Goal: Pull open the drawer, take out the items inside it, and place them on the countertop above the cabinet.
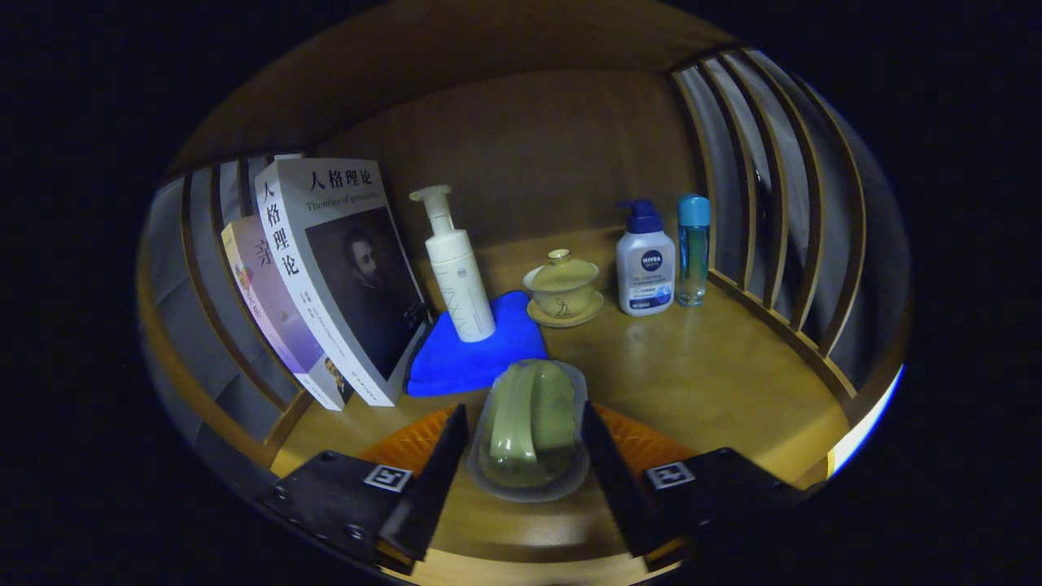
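A clear plastic pack of pale green vegetable stalks (529, 427) sits between my gripper's (525, 407) two fingers, which press on its left and right sides. The pack hangs low over the wooden countertop (708, 366); whether its underside touches the wood I cannot tell. Just beyond the pack lies a folded blue cloth (476, 354) with a white pump bottle (456, 268) standing on it.
Two books (326, 277) lean against the slatted left wall. A lidded tea cup on a saucer (563, 289), a white bottle with a blue pump (645, 264) and a slim blue-capped bottle (693, 248) stand further back. Slatted rails (773, 212) close the right side.
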Demonstrator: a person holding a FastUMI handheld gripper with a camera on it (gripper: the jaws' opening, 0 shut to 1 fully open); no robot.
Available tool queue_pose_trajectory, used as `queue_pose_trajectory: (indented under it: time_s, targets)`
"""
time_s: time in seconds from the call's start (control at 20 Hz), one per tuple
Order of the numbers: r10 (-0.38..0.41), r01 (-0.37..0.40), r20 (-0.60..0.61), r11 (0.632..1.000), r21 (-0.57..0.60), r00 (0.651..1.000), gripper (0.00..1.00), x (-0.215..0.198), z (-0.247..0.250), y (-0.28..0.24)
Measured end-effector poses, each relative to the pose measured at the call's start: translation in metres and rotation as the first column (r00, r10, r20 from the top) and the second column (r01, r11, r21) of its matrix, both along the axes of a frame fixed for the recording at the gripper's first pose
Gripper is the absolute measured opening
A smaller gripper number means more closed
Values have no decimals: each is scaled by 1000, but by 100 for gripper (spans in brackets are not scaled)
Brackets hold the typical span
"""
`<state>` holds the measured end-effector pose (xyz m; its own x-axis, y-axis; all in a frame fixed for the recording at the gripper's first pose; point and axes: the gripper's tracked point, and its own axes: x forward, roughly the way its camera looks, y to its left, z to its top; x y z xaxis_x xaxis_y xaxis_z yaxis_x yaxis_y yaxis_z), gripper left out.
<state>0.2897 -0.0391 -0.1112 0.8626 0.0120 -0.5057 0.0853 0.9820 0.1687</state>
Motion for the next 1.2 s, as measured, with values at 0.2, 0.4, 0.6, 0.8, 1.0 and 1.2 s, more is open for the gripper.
queue_pose_trajectory:
  time_s: [0.2,0.4,0.6,0.8,1.0,1.2]
  targets:
    - [3,4,143,999,-50,990,98,-26,32,-5]
    - [53,-34,315,997,-66,948,98,-75,76,7]
    - [49,9,429,991,-133,902,98,-130,91,4]
    - [38,34,465,989,-146,885,98,-179,87,2]
    - [39,67,498,979,-193,866,98,-228,79,-2]
    - [47,57,488,979,-195,872,98,-266,62,-2]
